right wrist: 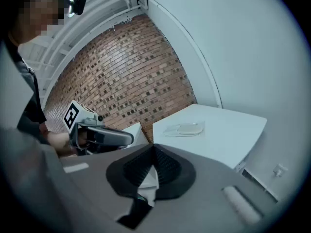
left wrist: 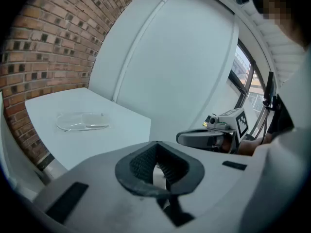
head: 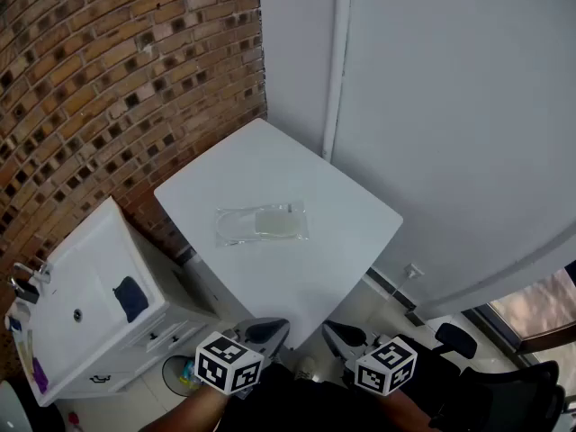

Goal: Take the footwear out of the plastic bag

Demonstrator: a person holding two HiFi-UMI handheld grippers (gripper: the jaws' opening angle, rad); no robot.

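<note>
Near the centre of the head view, a clear plastic bag [head: 262, 224] lies flat on a white table [head: 270, 156]. The pale footwear [head: 276, 222] is inside it. Its outline is faint through the plastic, so it may be a thin slipper, but the kind cannot be told for sure.

At the bottom edge of the frame the left gripper [head: 263, 330] and the right gripper [head: 345, 335] sit side by side, just short of the table's near corner and well apart from the bag. Each gripper's own view shows its ribbed pads pressed together with nothing between them. Both point slightly downward toward the table.

In the left gripper view the bag sits at the middle left of the frame, and the other gripper shows at the right. In the right gripper view the bag lies just right of centre, above the jaws.

A brick wall [head: 108, 79] fills the upper left of the head view and a plain white wall [head: 450, 106] fills the upper right. At the lower left a white washstand [head: 85, 273] stands beside the table, with a dark blue item [head: 131, 297] resting on it.
</note>
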